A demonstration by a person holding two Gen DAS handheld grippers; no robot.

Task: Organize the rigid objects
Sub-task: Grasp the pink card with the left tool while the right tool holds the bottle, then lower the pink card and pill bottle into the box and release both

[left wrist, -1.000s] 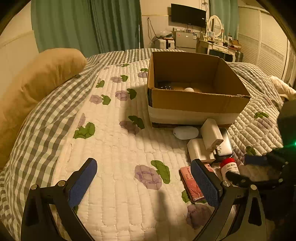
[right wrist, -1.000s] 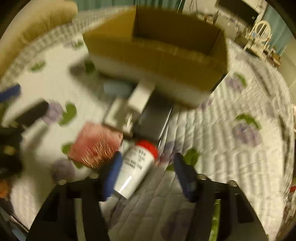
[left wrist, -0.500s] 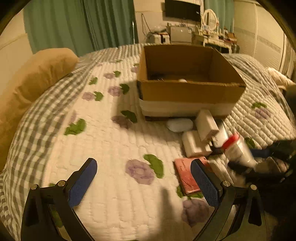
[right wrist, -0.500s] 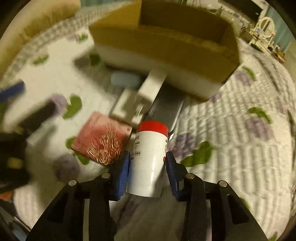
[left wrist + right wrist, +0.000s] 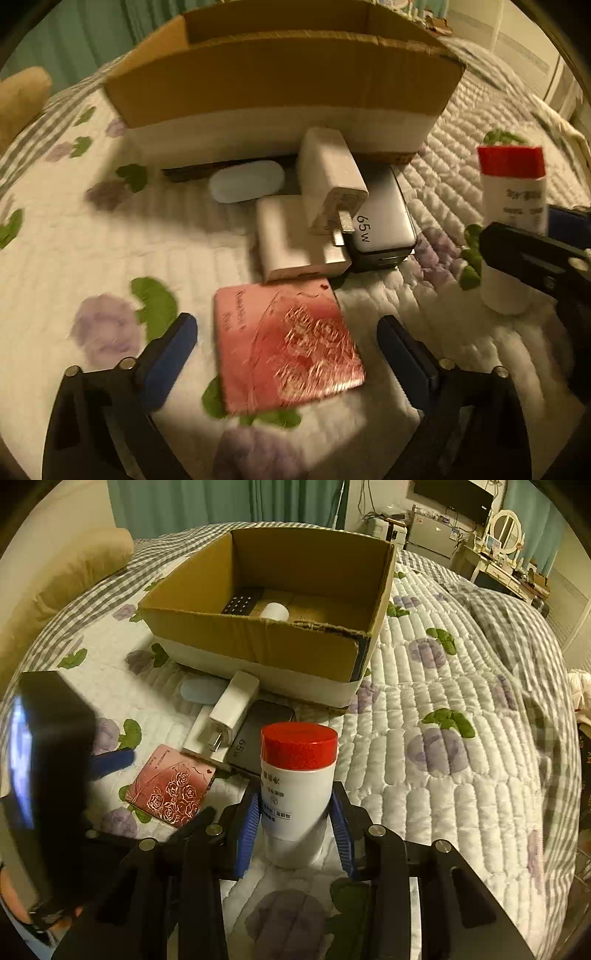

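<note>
From the left wrist camera, I saw my left tongs [image 5: 286, 341] spread wide with nothing in them. A pink case [image 5: 286, 345] with gold roses lay flat on the bed [image 5: 92, 236] between the two tips, its long side running away from me. I could not read the thin writing on it. Past it sat a gray power bank [image 5: 384, 218] that said "65w", with two white chargers [image 5: 328, 173] stacked beside it. The cardboard box [image 5: 280, 81] stood behind them.

From the right wrist camera, my right tongs [image 5: 295, 827] were squeezed onto a white bottle [image 5: 295, 794] with a red cap. The bottle stood up straight, cap on top, in front of the box [image 5: 258, 635]. Its label had small writing, too tiny for me to read. The power bank [image 5: 255, 742] showed "65".
</note>
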